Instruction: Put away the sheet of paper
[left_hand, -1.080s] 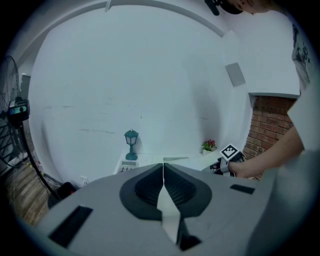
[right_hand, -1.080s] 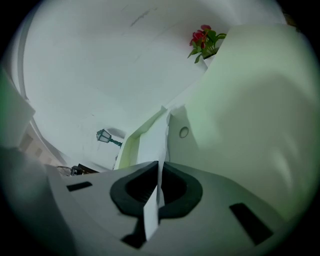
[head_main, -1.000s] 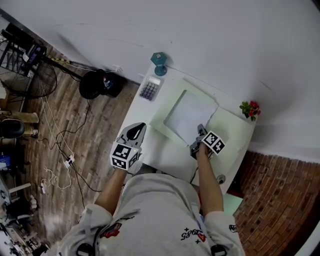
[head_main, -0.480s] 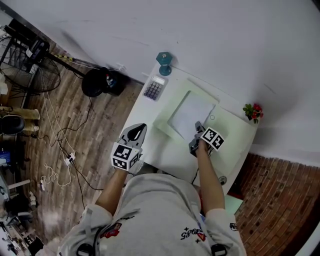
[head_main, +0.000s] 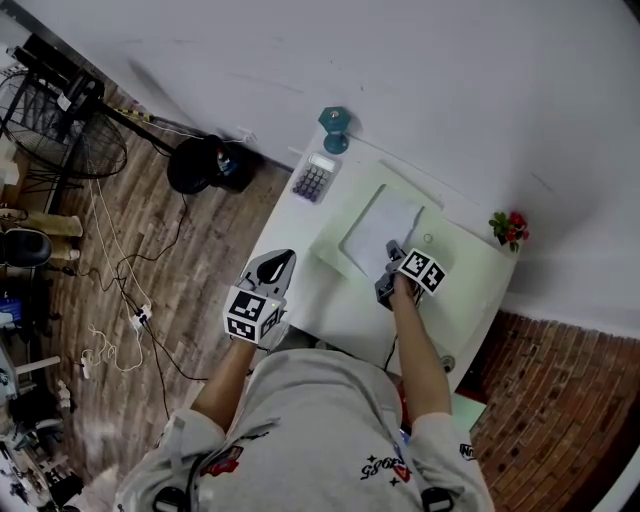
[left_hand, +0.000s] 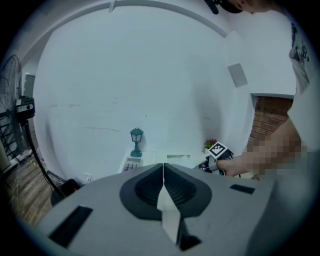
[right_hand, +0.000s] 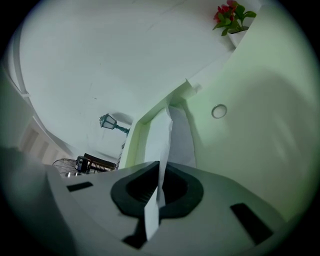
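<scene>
The white sheet of paper (head_main: 378, 230) lies on a pale green folder (head_main: 335, 250) on the white desk. My right gripper (head_main: 391, 250) is shut on the sheet's near edge. In the right gripper view the paper (right_hand: 161, 142) rises edge-on out of the shut jaws of the right gripper (right_hand: 159, 172) and bends over toward the folder's raised edge (right_hand: 145, 131). My left gripper (head_main: 274, 266) hangs over the desk's front left side, apart from the paper. In the left gripper view the left gripper (left_hand: 163, 172) is shut, with nothing between the jaws.
A calculator (head_main: 314, 178) and a small teal lamp (head_main: 335, 128) stand at the desk's far left. A flower pot (head_main: 508, 228) sits at the far right by the wall, and a small ring (right_hand: 218, 111) lies on the green surface. A fan and cables (head_main: 120, 290) are on the floor left.
The right gripper has edged toward the back of the desk with the paper's near edge in it. The sheet now looks narrower and lifted. The left gripper has stayed where it was.
</scene>
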